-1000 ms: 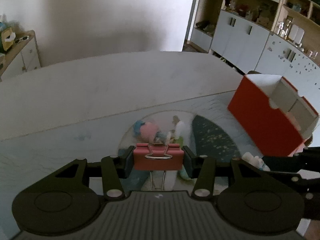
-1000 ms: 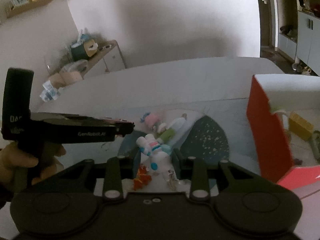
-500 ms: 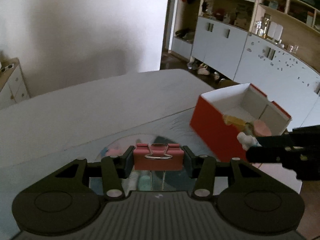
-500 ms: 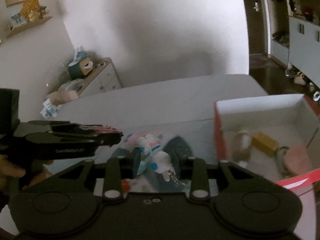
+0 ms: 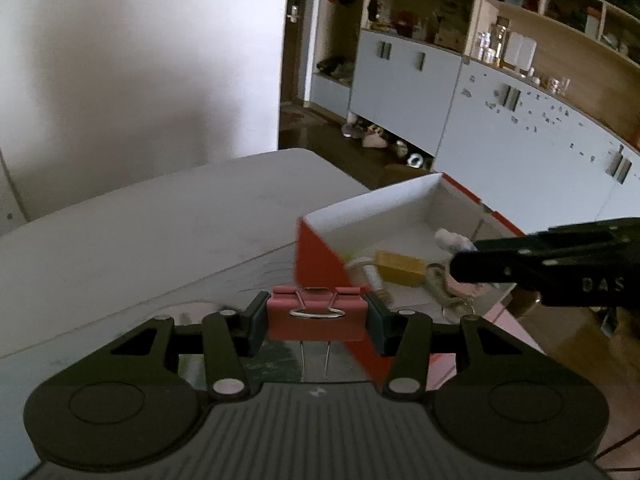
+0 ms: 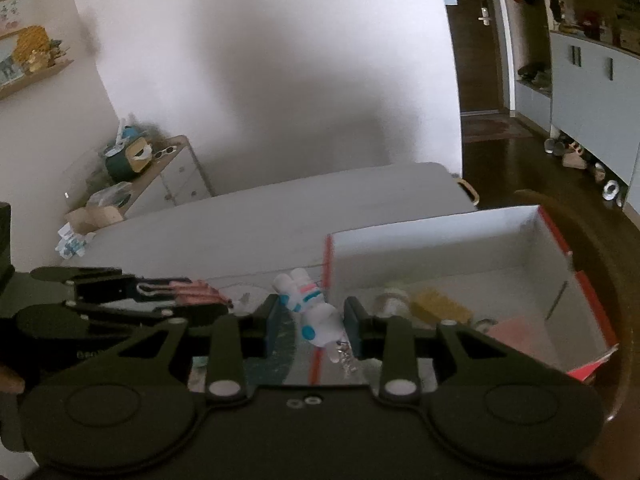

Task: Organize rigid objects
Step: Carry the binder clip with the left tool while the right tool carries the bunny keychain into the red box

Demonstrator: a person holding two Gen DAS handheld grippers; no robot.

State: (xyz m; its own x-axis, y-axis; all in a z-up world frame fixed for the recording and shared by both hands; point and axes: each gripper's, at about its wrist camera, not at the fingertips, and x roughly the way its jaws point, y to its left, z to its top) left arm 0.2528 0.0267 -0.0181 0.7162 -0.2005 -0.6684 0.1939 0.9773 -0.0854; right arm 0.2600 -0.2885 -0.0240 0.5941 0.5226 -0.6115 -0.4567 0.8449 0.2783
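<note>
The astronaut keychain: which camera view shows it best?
The right wrist view: the astronaut keychain sits large and central between the pads of the right hand-held gripper, its chain hanging below. The left wrist view shows only a small white part beyond that gripper, above the red box.

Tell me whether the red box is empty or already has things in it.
Not empty. The red box is open-topped, and on its white floor lie a yellow block, a pink item and a few smaller pieces too blurred to name.
</note>
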